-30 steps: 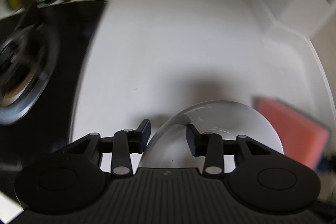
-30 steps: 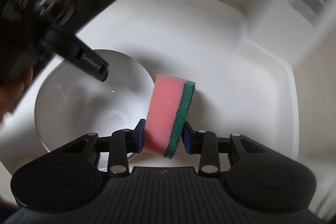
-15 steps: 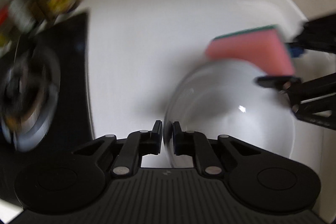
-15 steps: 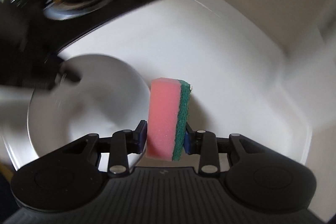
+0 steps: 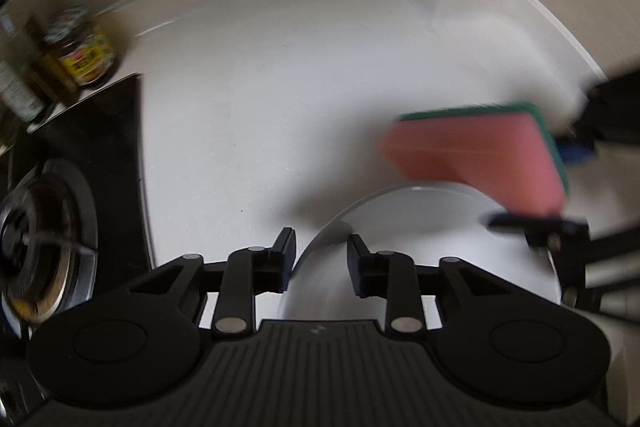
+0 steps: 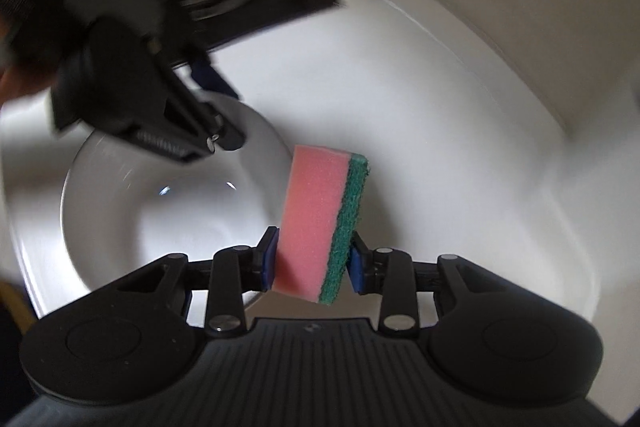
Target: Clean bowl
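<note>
Clamping sponge [image 6: 320, 219] in right gripper [image 6: 312, 261], left gripper [image 5: 322, 253] parted, seemingly straddling bowl [image 5: 420, 259] rim without contact

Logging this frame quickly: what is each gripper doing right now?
Left gripper: open, its fingers either side of the bowl rim, not clamped.
Right gripper: shut on the sponge, held beside the bowl.

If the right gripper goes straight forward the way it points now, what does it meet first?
Probably the white countertop just right of the white ceramic bowl; the right gripper carries the pink-and-green sponge, so that would touch first. Depth is unclear.
</note>
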